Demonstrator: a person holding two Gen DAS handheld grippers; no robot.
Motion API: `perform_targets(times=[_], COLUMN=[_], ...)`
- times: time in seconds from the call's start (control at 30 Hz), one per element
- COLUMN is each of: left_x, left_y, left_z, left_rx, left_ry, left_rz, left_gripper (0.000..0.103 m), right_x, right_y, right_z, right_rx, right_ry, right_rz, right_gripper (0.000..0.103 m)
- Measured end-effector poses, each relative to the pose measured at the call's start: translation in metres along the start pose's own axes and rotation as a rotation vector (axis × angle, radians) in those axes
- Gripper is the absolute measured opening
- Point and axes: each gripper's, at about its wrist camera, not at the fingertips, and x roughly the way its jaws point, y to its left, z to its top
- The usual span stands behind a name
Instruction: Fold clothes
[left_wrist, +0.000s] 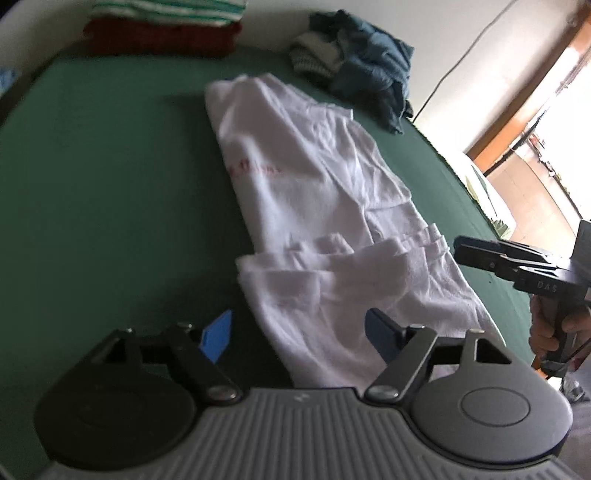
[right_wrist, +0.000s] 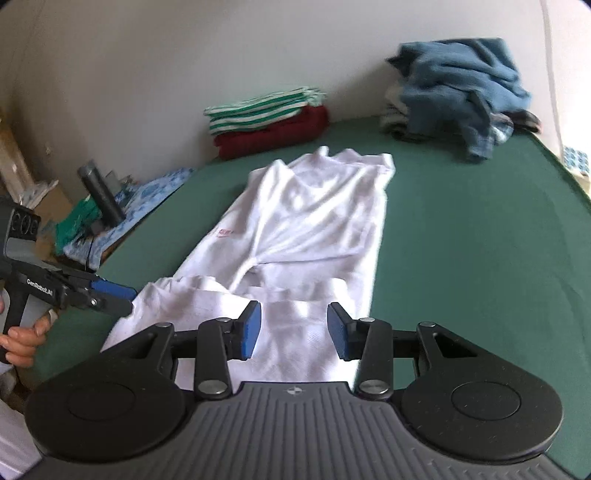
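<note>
A white garment (right_wrist: 303, 221) is laid lengthwise on the green bed (right_wrist: 480, 240), its near end folded back. The left tongs (left_wrist: 299, 332) are released above the near hem, nothing gripped. The right tongs (right_wrist: 293, 328) are also released, empty. Folded clothes (right_wrist: 269, 122) are stacked far left.

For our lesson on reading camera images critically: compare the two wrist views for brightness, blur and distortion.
Left wrist view: dim overall, the doorway at right glares white, and the white garment is softly blurred. Right wrist view: brighter and more even, though the blue clothes pile is smeared. Both views: fisheye bends the green surface into curves, with dark corners.
</note>
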Motion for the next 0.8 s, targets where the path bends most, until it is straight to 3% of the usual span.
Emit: perform_targets(times=[0.07, 0.13, 0.2, 0.23, 0.27, 0.3, 0.33, 0.4, 0.63, 0.77, 0.8], left_x=[0.005, 0.009, 0.008, 0.008, 0.007, 0.007, 0.003, -0.004, -0.011, 0.03, 0.035], left_y=[0.0, 0.0, -0.001, -0.003, -0.004, -0.006, -0.011, -0.021, -0.043, -0.02, -0.013], left_z=[-0.001, 0.0, 0.001, 0.001, 0.0, 0.0, 0.002, 0.005, 0.024, 0.021, 0.017], left_rx=[-0.024, -0.049, -0.046, -0.034, -0.023, -0.011, 0.009, 0.049, 0.157, 0.098, 0.083], left_ry=[-0.016, -0.03, -0.034, -0.036, -0.037, -0.039, -0.053, -0.082, -0.147, -0.012, -0.001], left_rz=[0.005, 0.013, 0.01, 0.009, 0.008, 0.008, 0.0, -0.015, -0.079, -0.031, -0.014], left_gripper=[0.072, 0.059, 0.018, 0.011, 0.008, 0.007, 0.006, 0.003, 0.003, 0.003, 0.013], right_x=[0.007, 0.015, 0.023, 0.027, 0.03, 0.032, 0.033, 0.027, -0.018, -0.003, 0.006], right_y=[0.001, -0.002, -0.007, -0.009, -0.01, -0.011, -0.012, -0.012, -0.027, -0.029, -0.028], right_z=[0.003, 0.005, 0.006, 0.006, 0.005, 0.005, 0.004, 0.005, 0.005, -0.001, -0.003], right_rx=[-0.031, -0.058, -0.08, -0.093, -0.098, -0.097, -0.093, -0.079, 0.054, 0.06, 0.051], right_ry=[-0.002, 0.0, 0.019, 0.03, 0.044, 0.06, 0.072, 0.072, -0.017, 0.005, 0.014], right_rz=[-0.009, -0.022, -0.022, -0.021, -0.014, -0.003, 0.0, 0.003, 0.012, -0.017, -0.018], right_gripper=[0.043, 0.047, 0.051, 0.051, 0.049, 0.039, 0.02, 0.01, 0.008, 0.01, 0.011])
